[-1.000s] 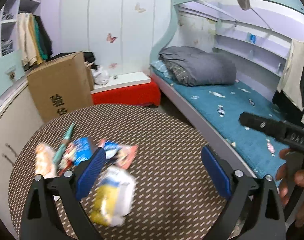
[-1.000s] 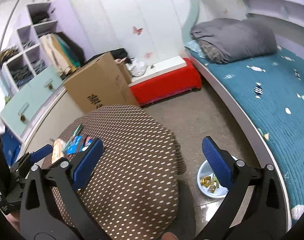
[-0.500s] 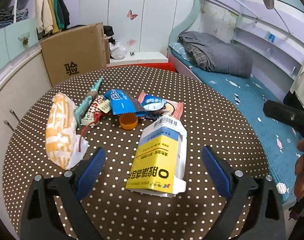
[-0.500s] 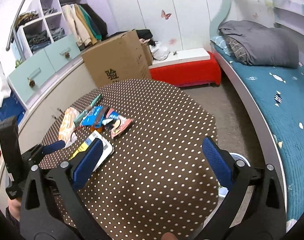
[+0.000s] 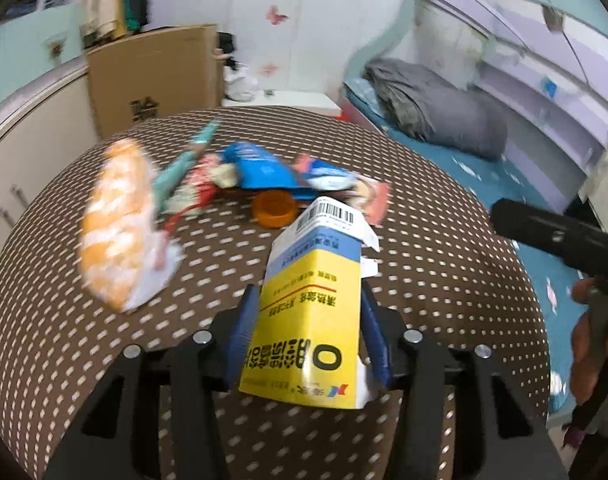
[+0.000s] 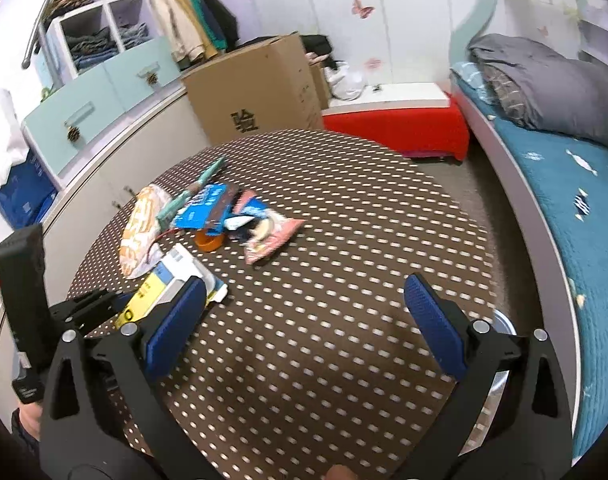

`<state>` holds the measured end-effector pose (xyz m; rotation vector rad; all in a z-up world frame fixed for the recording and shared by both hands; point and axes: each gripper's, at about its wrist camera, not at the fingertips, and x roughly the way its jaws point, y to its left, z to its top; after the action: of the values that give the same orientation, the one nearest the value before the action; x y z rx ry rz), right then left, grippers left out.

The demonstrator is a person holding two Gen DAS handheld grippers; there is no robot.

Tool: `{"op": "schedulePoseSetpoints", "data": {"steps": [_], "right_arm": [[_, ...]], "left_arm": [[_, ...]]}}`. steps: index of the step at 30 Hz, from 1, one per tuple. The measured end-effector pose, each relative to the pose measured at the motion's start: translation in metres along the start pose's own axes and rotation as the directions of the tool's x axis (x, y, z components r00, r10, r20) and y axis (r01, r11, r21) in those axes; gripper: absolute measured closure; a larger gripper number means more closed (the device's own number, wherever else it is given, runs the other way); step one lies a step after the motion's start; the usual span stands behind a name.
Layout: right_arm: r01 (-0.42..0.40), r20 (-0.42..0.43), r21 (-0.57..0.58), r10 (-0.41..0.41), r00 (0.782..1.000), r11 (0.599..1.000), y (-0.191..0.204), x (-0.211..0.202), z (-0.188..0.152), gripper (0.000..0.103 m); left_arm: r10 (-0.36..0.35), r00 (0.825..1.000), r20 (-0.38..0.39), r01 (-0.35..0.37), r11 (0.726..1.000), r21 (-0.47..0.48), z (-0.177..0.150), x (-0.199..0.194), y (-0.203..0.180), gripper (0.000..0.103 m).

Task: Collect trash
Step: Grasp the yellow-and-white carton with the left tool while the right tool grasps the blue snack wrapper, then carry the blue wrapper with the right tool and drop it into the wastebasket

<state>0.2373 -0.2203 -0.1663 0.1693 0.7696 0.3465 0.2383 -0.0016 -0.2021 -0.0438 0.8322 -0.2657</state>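
Observation:
My left gripper (image 5: 309,332) is shut on a yellow, blue and white carton (image 5: 311,304) lying on the round brown dotted table (image 5: 443,248). The carton also shows in the right wrist view (image 6: 172,280), with the left gripper (image 6: 100,308) around it. Beyond it lie an orange-white bag (image 5: 116,224), a teal wrapper (image 5: 184,160), a blue packet (image 5: 260,168), an orange cap (image 5: 274,208) and a pink packet (image 5: 367,196). My right gripper (image 6: 304,320) is open and empty above the table's near side.
A cardboard box (image 6: 260,92) stands behind the table, a red bench (image 6: 399,124) beside it. A bed with teal cover (image 6: 563,184) runs along the right. A white bin's rim (image 6: 503,320) shows on the floor past the table's right edge.
My left gripper moved forward and shut on the carton, which it was open around before. The right gripper drifted slightly nearer over the table and stayed open.

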Motion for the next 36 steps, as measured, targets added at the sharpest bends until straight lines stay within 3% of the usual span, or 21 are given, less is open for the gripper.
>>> {"op": "schedulePoseSetpoints", "data": {"steps": [3, 9, 14, 20, 23, 31, 36], "right_arm": [[-0.043, -0.013, -0.043, 0.042, 0.999, 0.998, 0.021, 0.016, 0.009, 0.006], [-0.135, -0.046, -0.107, 0.13, 0.99, 0.985, 0.063, 0.057, 0.037, 0.007], [-0.148, -0.101, -0.116, 0.137, 0.985, 0.982, 0.078, 0.097, 0.057, 0.023], [-0.122, -0.197, -0.146, 0.091, 0.976, 0.982, 0.085, 0.143, 0.068, 0.04], [-0.106, -0.237, -0.152, 0.068, 0.969, 0.983, 0.085, 0.16, 0.065, 0.055], [-0.171, -0.147, -0.124, 0.152, 0.977, 0.978, 0.082, 0.13, 0.058, 0.066], [-0.167, -0.131, -0.154, 0.147, 0.98, 0.974, 0.078, 0.115, 0.052, 0.069]], "left_arm": [[0.02, 1.0, 0.023, -0.019, 0.998, -0.058, -0.008, -0.012, 0.017, 0.054], [0.145, 0.985, 0.092, -0.126, 0.974, -0.187, -0.018, -0.039, 0.055, 0.054], [0.19, 0.973, 0.13, -0.151, 0.953, -0.263, -0.022, -0.052, 0.078, 0.054], [0.166, 0.977, 0.133, -0.122, 0.949, -0.29, -0.027, -0.056, 0.089, 0.054], [0.157, 0.979, 0.132, -0.114, 0.95, -0.29, -0.027, -0.055, 0.088, 0.054], [0.158, 0.979, 0.132, -0.114, 0.95, -0.291, -0.025, -0.053, 0.091, 0.054], [0.17, 0.977, 0.13, -0.128, 0.952, -0.277, -0.023, -0.052, 0.088, 0.054]]}}
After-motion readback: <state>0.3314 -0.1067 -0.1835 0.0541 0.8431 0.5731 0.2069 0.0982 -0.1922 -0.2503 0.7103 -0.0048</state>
